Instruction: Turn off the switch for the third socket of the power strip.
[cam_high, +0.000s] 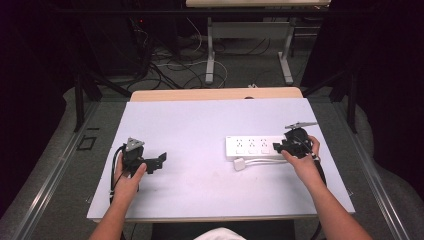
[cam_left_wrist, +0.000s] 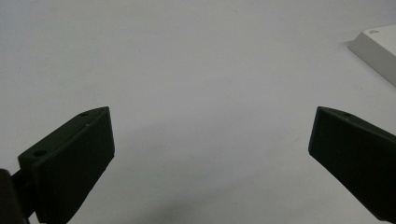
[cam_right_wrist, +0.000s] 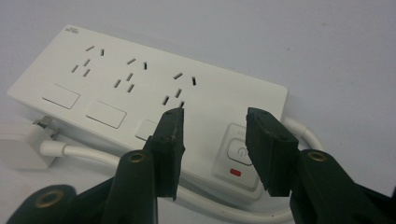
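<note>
The right gripper (cam_right_wrist: 212, 135) hangs over the switch end of the white power strip (cam_right_wrist: 116, 79), its jaws partly apart and gripping nothing; the power button (cam_right_wrist: 239, 153) with its red mark sits between and just below the two black fingers (cam_right_wrist: 170, 140). The strip's sockets lie just beyond the tips, and its white cable (cam_right_wrist: 93, 156) loops along the near edge to a plug (cam_right_wrist: 18, 147) lying on the table (cam_high: 200, 125), off to the side of the left finger.

If the fingers come down a little off line, one would likely miss the button and land on its frame or in the nearest socket slots. A slanted push could slide the light strip across the smooth top or snag the cable.

The left gripper (cam_left_wrist: 210, 140) rests well apart over bare table, jaws wide and empty, too far to steady the strip's corner (cam_left_wrist: 378, 46).
</note>
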